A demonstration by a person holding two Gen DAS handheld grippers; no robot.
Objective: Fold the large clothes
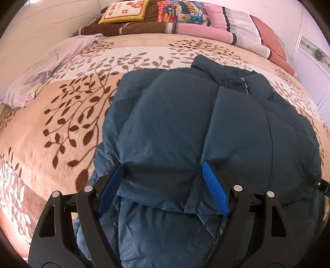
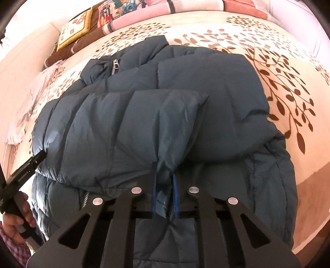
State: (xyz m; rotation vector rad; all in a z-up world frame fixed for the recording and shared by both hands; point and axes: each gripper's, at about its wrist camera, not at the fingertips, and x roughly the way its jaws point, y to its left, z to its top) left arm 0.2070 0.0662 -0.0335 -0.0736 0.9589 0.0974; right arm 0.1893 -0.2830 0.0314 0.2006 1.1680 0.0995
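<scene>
We see the jacket (image 1: 206, 127) lying on the bed (image 1: 61, 127), a sleeve folded across its body. Our left gripper (image 1: 163, 185) stands wide apart, its blue pads (image 1: 215, 189) pressing into the padded sleeve on either side; whether they truly clamp it we cannot tell. Our right gripper (image 2: 165, 195) is nearly together, pinching a bunched fold of the jacket's fabric between its pads (image 2: 175, 195). The jacket's lower hem is cut off behind both grippers. In the right view a hand (image 2: 14, 220) shows at the left edge, partly out of frame. The pillows (image 1: 175, 12) at the headboard are cropped by the lens rim.
</scene>
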